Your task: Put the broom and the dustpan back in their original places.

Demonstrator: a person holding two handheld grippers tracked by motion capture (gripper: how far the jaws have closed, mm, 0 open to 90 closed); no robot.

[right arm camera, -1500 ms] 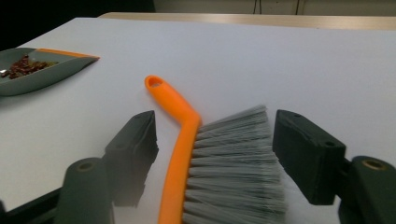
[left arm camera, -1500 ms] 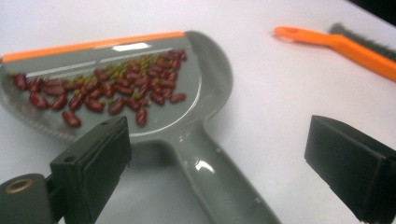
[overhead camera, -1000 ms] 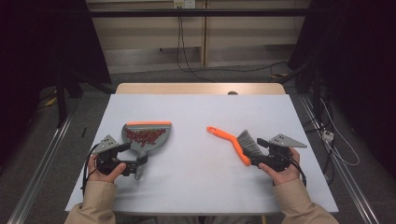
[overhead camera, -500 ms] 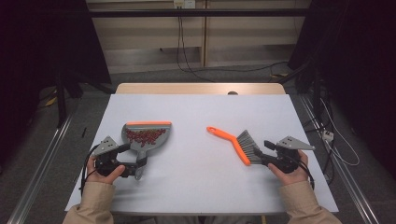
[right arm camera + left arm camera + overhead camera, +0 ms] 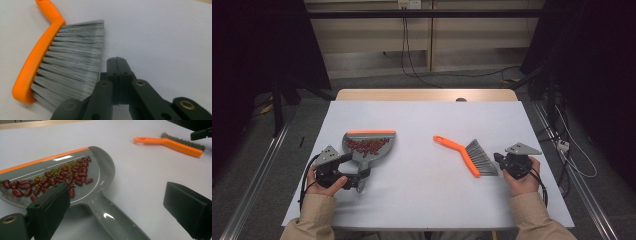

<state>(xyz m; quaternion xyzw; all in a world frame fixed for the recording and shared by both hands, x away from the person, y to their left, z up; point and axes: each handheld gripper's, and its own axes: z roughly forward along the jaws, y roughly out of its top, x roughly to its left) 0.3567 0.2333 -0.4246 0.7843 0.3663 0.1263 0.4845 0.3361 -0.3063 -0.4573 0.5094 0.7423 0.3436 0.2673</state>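
Beside the brush (image 5: pixel 472 156), right claw (image 5: pixel 498 159) low, level, closed, empty.

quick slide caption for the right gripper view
Shut right claw beside the grey bristles of an orange-handled brush lying on the white table.

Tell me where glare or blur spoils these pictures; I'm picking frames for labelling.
Left gripper view: white glare streaks on the dustpan, near black pads soft, beans sharp. Right gripper view: brush bristles crisp, shut right gripper slightly soft. High view: table evenly lit, surroundings dark.
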